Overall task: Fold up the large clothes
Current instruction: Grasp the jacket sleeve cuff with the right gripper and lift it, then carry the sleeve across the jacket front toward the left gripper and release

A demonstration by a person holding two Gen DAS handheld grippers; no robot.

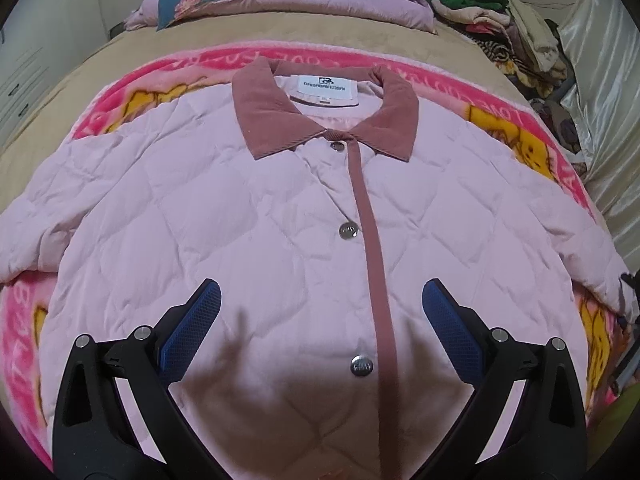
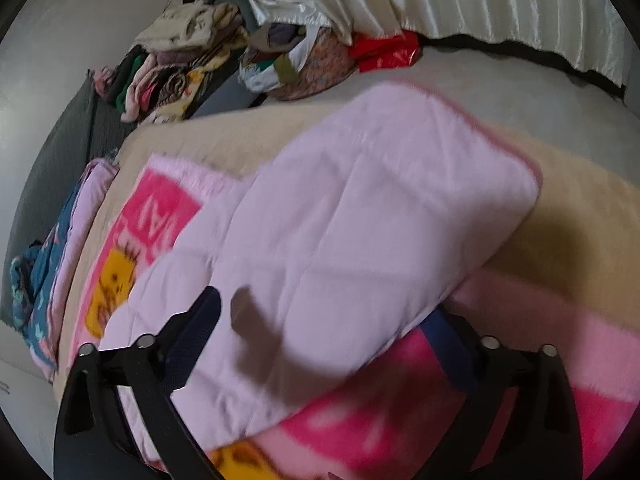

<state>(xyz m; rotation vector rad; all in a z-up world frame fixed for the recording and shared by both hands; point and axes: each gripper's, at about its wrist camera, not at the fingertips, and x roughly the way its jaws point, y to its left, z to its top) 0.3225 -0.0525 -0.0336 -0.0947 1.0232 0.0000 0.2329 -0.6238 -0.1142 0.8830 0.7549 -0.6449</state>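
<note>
The pink quilted jacket [image 1: 280,216] is lying front-up and snapped shut on a pink cartoon blanket [image 1: 532,136] spread over the bed [image 1: 80,92], collar [image 1: 320,116] toward 12 o'clock in the left wrist view. Its hem is cut off at 6 o'clock, behind the left hand-held gripper [image 1: 322,304], so you can't see where the bottom ends. The sleeve at 9 o'clock runs out of frame, and the one at 3 o'clock gets squashed by the fisheye edge. The neck label has print on it, but I can't read it reliably.

The left hand-held gripper has its jaws spread wide above the jacket front, nothing between them, its shadow falling on the fabric.

The right wrist view is motion-blurred. It shows one sleeve [image 2: 360,208] stretching toward 1 o'clock across the blanket. The right hand-held gripper [image 2: 328,316] is spread too, one blue finger over the sleeve and the other partly tucked under its edge at 4 o'clock. The pads aren't pressing on it as far as I can tell.

Further out: folded bedding [image 1: 280,4] at 12 o'clock, a messy clothes pile [image 1: 508,28] at 1 o'clock, a shiny pale curtain [image 1: 600,92] at 2 o'clock, and something red and crinkly [image 2: 384,52] that's too blurry to identify.
</note>
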